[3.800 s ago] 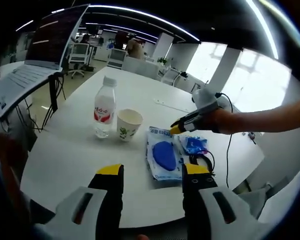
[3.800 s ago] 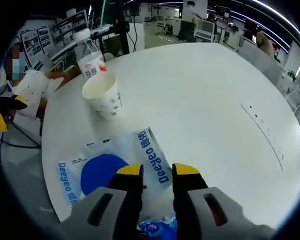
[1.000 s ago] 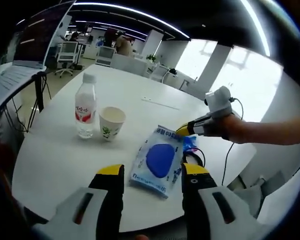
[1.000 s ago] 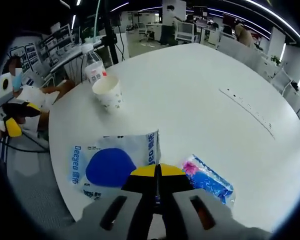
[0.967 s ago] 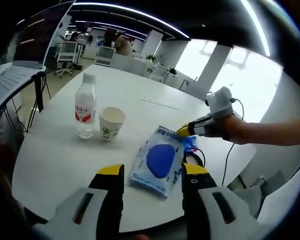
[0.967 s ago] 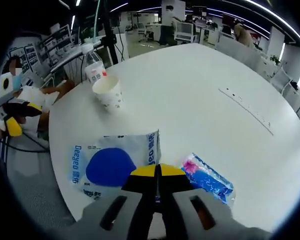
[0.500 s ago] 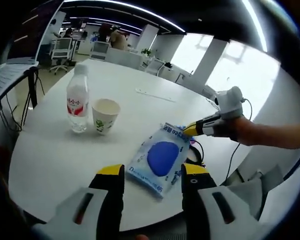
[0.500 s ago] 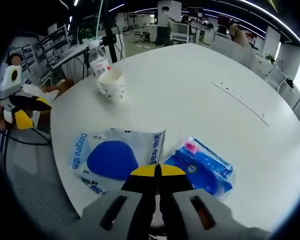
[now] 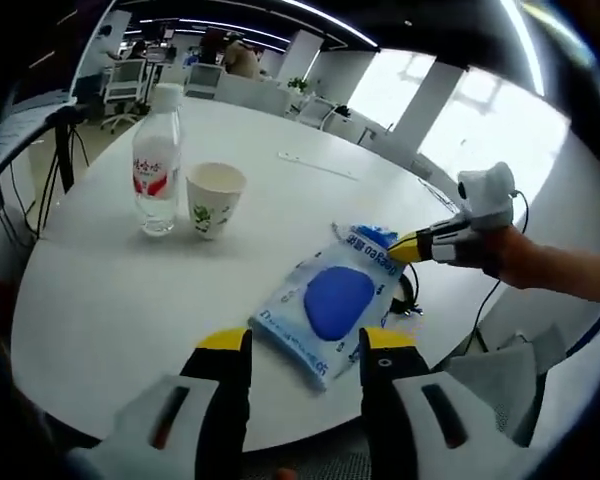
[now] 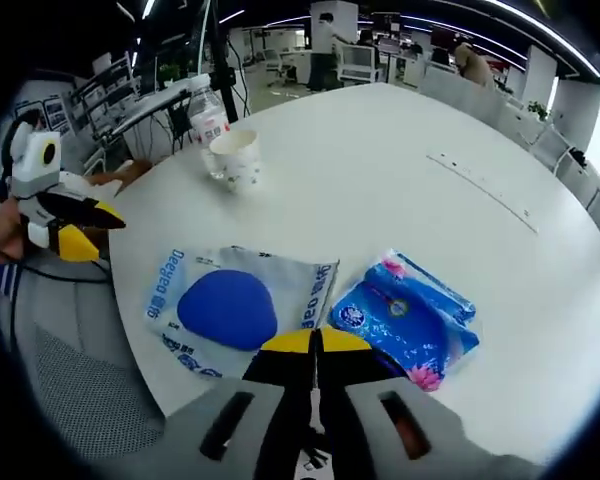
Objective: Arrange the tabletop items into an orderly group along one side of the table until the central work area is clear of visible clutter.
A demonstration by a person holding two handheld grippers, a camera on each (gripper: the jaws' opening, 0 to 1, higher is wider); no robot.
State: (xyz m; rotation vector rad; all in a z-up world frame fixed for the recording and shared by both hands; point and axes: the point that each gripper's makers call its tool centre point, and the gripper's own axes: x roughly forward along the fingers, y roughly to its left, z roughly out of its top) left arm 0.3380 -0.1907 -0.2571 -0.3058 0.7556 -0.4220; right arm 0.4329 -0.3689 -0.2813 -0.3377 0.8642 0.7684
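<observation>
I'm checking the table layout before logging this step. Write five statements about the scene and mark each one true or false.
1. The cup stands upright beside the bottle. True.
2. The left gripper is shut. False: its jaws stand apart with nothing between them.
3. The blue tissue pack lies beside the white pouch. True.
4. The bottle lies on its side. False: it stands upright, capped.
5. The right gripper has its jaws pressed together. True; whether they pinch anything cannot be told.
</observation>
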